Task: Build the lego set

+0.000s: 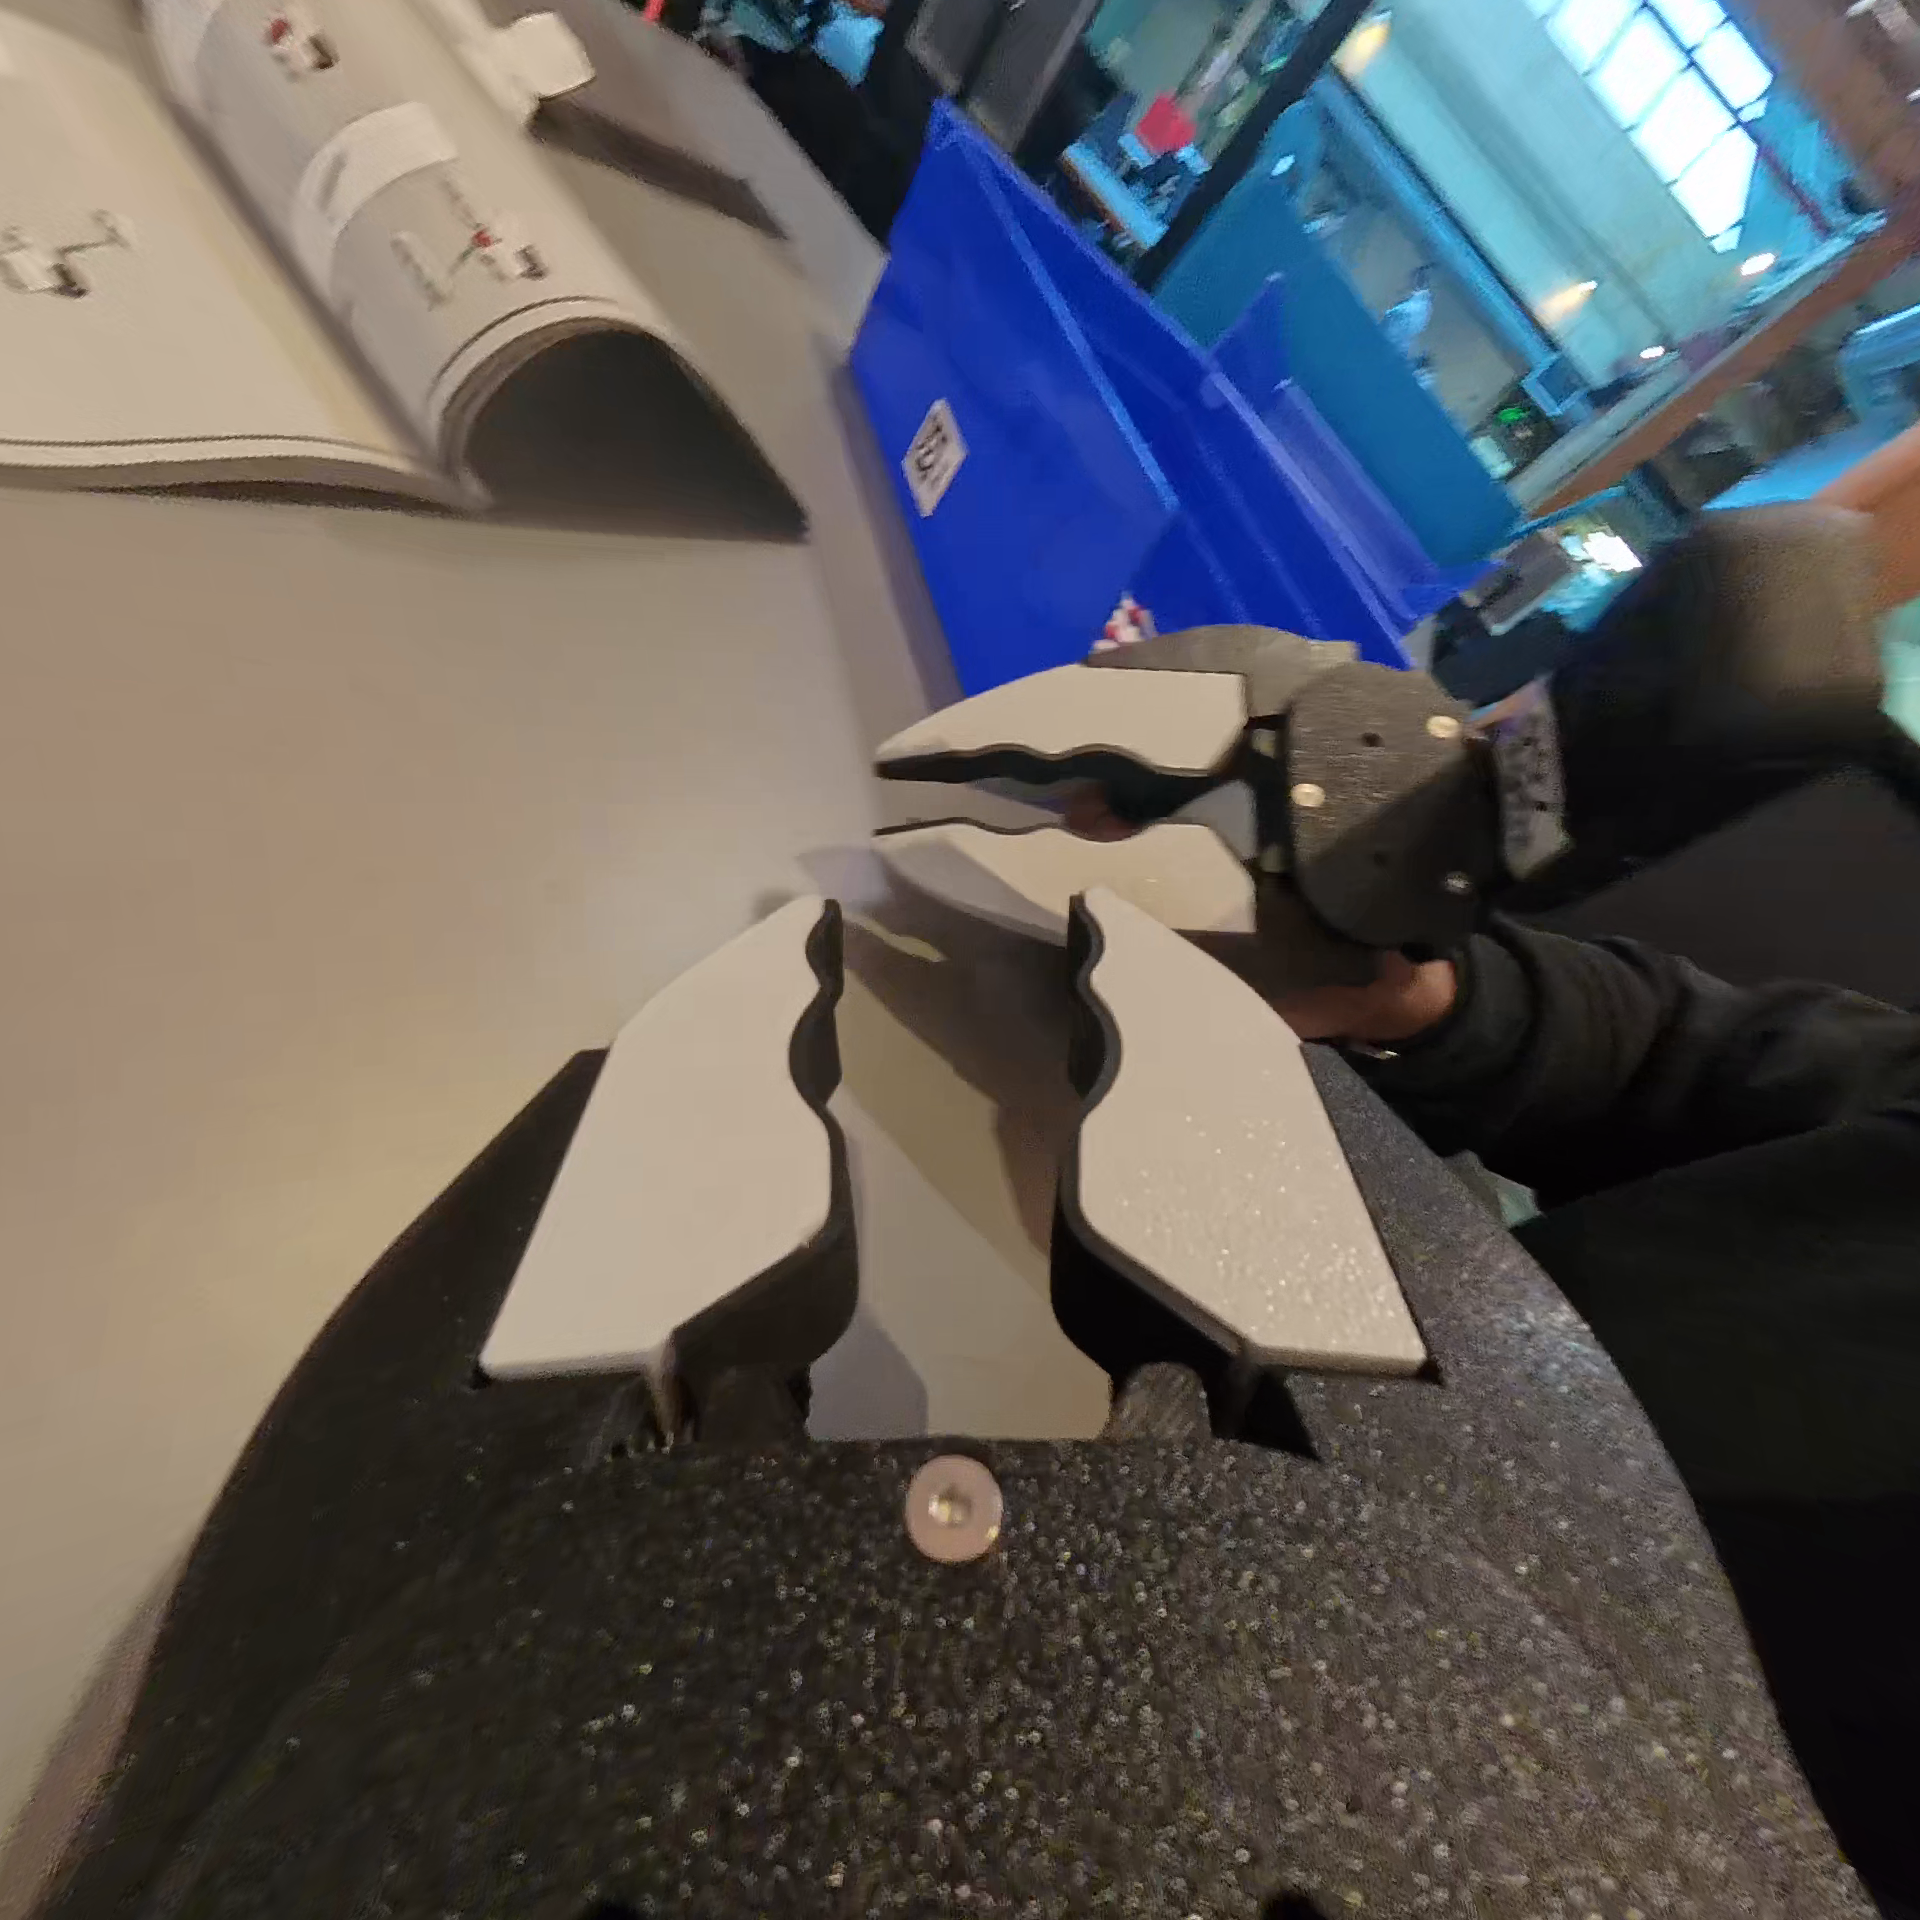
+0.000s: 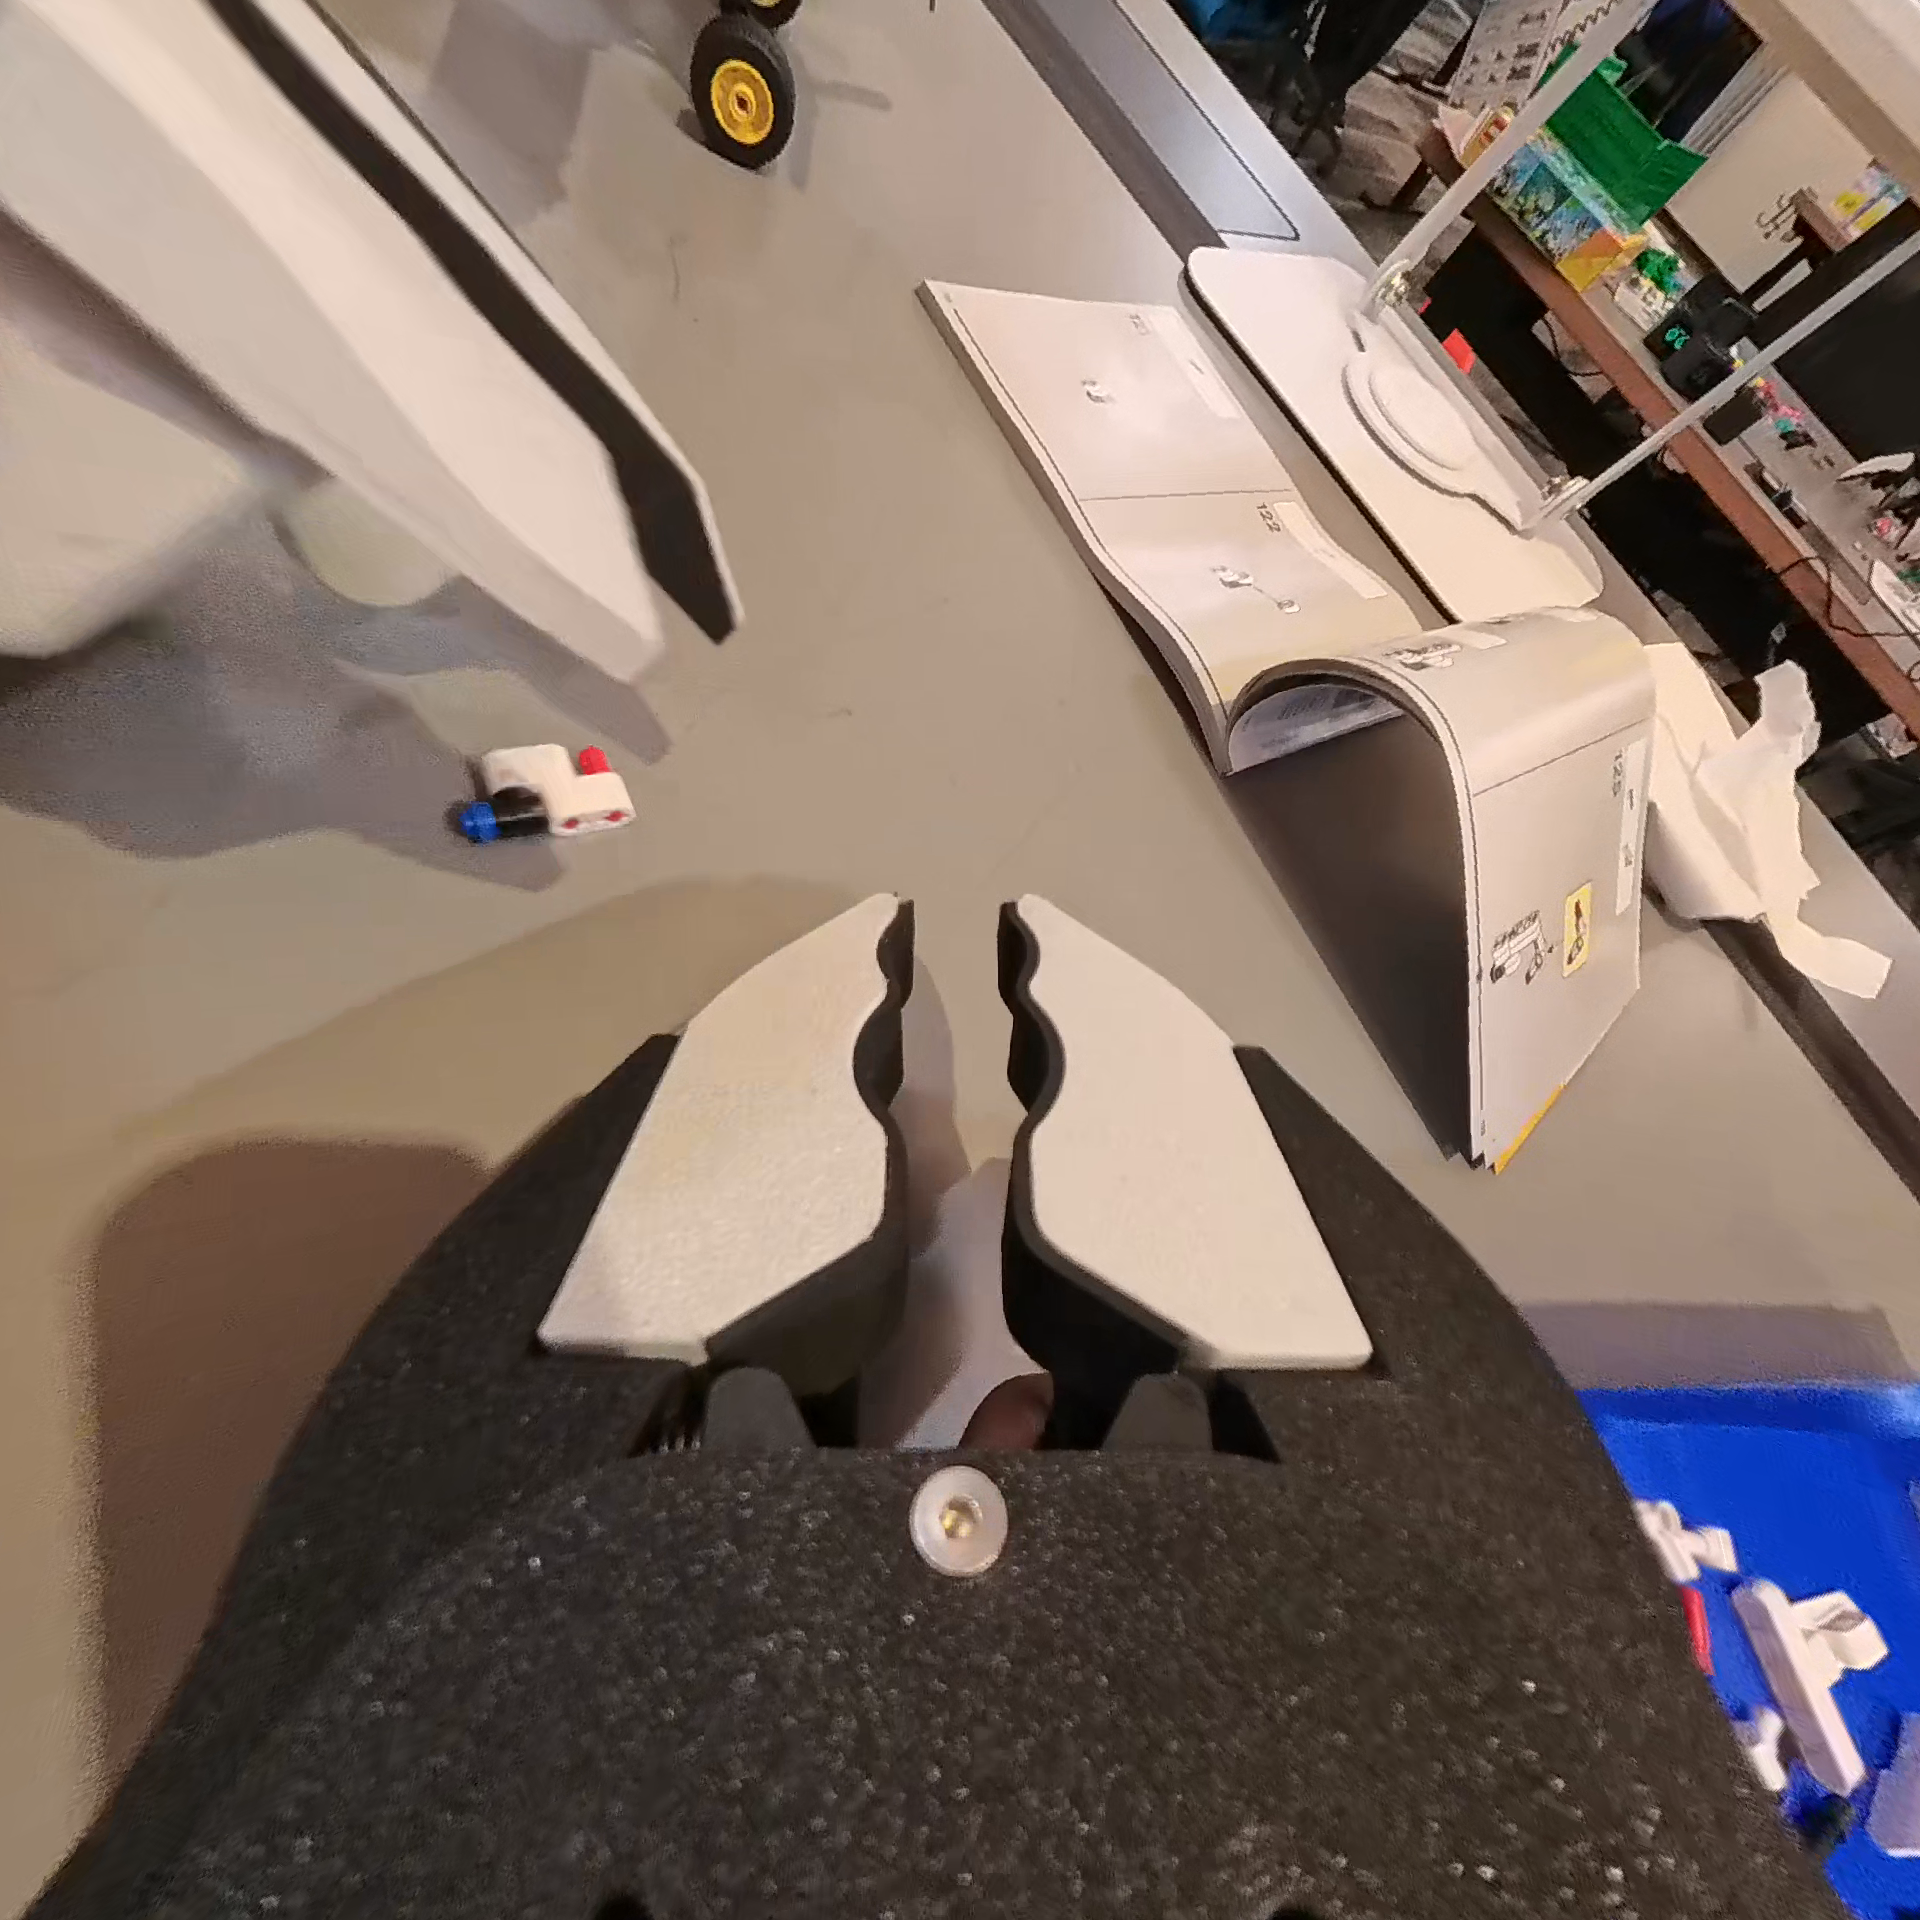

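Note:
My left gripper [image 1: 951, 914] is open and empty above the grey table [image 1: 416, 831]. My right gripper [image 1: 883, 800] shows just beyond it, held by a gloved hand [image 1: 1382, 987], with its tips a little apart. In the right wrist view my right gripper [image 2: 956, 914] stands open with a narrow gap and only bare table between the pads. A small white brick assembly [image 2: 545, 795] with a red and a blue pin lies on the table to the left ahead of it. One finger of the left gripper [image 2: 468, 416] hangs above that assembly, blurred and apart from it.
An open instruction booklet [image 2: 1299, 582] lies to the right, with a curled page; it also shows in the left wrist view [image 1: 208, 312]. A white lamp base [image 2: 1403, 416] and crumpled paper [image 2: 1745, 810] lie beyond it. A black and yellow wheel [image 2: 743, 99] stands far ahead. A blue tray [image 2: 1787, 1507] holds white parts. About 6 cm separates my left fingertips from my right. Both grippers' tips are roughly 40 cm from the white lamp base [image 2: 1403, 416].

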The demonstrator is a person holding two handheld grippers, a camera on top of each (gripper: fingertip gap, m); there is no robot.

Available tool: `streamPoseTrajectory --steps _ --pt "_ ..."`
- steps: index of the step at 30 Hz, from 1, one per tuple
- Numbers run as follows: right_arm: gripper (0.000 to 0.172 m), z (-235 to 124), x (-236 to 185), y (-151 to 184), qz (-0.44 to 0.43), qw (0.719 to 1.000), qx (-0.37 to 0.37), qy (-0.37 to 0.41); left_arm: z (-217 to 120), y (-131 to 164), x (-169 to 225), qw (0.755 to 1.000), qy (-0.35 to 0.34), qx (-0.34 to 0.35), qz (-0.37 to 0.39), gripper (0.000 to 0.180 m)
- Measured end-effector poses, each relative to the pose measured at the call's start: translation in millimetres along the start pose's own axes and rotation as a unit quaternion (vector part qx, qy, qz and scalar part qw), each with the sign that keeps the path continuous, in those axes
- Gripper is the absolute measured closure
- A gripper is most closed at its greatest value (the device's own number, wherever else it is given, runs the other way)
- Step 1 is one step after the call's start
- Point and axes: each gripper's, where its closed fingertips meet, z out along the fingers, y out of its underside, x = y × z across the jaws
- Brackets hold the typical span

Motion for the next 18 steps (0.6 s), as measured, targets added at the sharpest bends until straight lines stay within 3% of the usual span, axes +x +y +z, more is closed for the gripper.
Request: streamPoseTrajectory --steps 5,8,10,12,14,16,18 --pt "0.157 9.0 1.9 4.1 -0.002 0.999 -0.036 -0.001 -11.3 -10.4 -0.5 0.999 0.015 0.041 0.005 0.139" --pt "0.156 17.9 2.3 3.0 -0.024 0.998 -0.066 -0.001 -31.2 -29.1 40.9 0.985 0.130 0.109 0.032 0.153" --pt "0.156 26.2 1.1 5.6 -0.026 0.996 -0.082 -0.010 -54.8 -42.6 87.5 0.952 0.254 0.169 0.029 0.154" --pt "0.163 32.8 1.7 6.9 -0.018 0.996 -0.086 -0.017 -90.0 -64.5 129.1 0.878 0.401 0.255 -0.053 0.153" --pt "0.163 36.6 4.4 6.5 -0.010 0.996 -0.089 -0.023 -117.3 -84.7 144.8 0.777 0.504 0.335 -0.176 0.153" --pt "0.163 39.2 5.8 6.5 0.005 0.995 -0.090 -0.030 -125.4 -93.8 144.8 0.681 0.551 0.389 -0.285 0.151" --pt "0.164 40.2 6.4 6.2 0.022 0.995 -0.086 -0.037 -116.9 -93.2 148.9 0.626 0.560 0.408 -0.358 0.145"
